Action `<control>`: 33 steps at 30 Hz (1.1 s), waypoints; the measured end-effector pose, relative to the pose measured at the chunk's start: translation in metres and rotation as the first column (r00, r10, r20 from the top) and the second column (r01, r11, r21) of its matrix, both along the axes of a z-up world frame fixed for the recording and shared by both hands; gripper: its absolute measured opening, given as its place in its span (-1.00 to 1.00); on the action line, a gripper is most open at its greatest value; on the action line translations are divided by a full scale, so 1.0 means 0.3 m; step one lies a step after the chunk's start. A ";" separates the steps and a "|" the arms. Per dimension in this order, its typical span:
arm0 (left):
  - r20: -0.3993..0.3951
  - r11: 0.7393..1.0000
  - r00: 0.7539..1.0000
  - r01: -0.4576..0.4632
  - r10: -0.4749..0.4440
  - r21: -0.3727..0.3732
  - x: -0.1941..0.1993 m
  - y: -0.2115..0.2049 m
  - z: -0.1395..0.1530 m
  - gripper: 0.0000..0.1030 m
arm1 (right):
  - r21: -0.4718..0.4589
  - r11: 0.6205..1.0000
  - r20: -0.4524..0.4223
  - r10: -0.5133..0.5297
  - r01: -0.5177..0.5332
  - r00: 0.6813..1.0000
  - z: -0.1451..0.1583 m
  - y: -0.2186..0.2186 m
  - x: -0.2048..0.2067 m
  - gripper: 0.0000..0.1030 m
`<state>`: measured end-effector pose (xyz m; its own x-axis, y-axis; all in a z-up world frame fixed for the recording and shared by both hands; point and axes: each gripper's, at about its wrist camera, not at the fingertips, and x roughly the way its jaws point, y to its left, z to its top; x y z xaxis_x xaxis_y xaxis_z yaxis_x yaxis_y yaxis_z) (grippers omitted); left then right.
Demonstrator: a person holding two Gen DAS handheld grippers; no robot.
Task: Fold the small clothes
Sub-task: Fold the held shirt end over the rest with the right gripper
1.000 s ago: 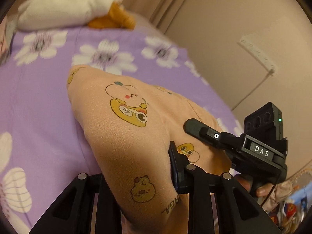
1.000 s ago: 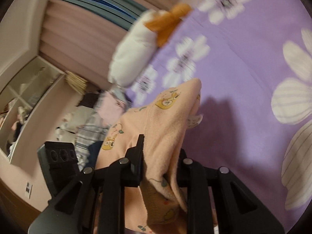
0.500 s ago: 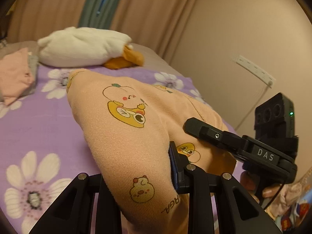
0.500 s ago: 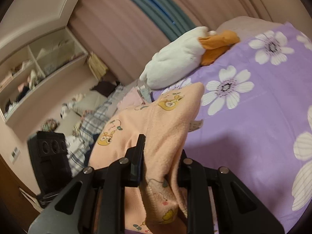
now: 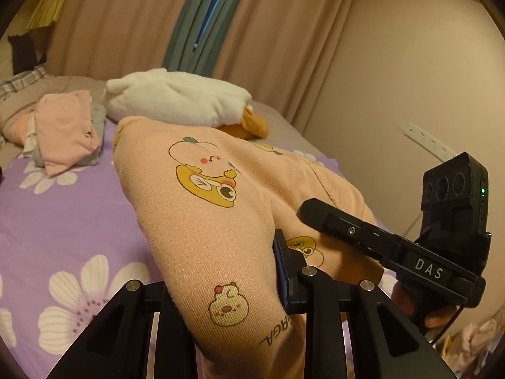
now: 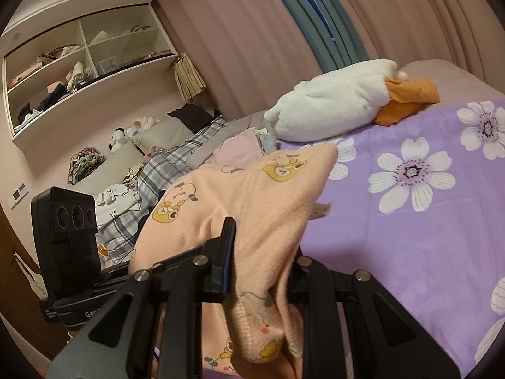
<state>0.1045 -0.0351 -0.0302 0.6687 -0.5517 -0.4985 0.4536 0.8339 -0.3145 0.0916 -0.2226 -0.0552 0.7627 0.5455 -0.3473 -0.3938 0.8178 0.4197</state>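
Observation:
A small peach garment printed with cartoon ducks is held up above the purple flowered bedspread. My left gripper is shut on one edge of it; the cloth drapes over and hides the left finger. My right gripper is shut on the other edge of the peach garment, with a bunch of cloth hanging between the fingers. The right gripper also shows at the right of the left wrist view, and the left gripper shows at the left of the right wrist view.
A white and orange plush duck lies at the head of the bed. Folded pink clothes sit beside it. A plaid blanket and loose clothes lie to the left. Wall shelves hold clutter. A power strip hangs on the wall.
Both grippers have lifted and tilted up with the garment. The views now show the curtains and the head of the bed instead of the bedspread below.

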 end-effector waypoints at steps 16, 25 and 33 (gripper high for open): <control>0.009 0.997 1.000 -0.013 0.013 0.074 0.062 0.014 -0.027 -0.49 | 0.035 0.999 -0.030 0.009 -0.008 0.999 -0.034 0.020 0.071 -0.57; -0.020 0.996 1.000 0.018 -0.016 0.085 0.155 0.006 -0.119 -0.49 | -0.004 0.999 -0.036 -0.042 0.042 0.998 -0.091 0.027 0.121 -0.57; -0.181 0.992 0.983 0.038 -0.015 0.123 0.281 0.001 -0.299 -0.49 | 0.043 0.998 -0.216 -0.038 0.048 0.976 -0.281 -0.013 0.266 -0.57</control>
<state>0.1888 -0.0349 -0.1200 0.5482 -0.4935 -0.6752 0.4221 0.8602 -0.2861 0.1713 -0.2267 -0.1395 0.6963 0.5336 -0.4801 -0.2548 0.8090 0.5297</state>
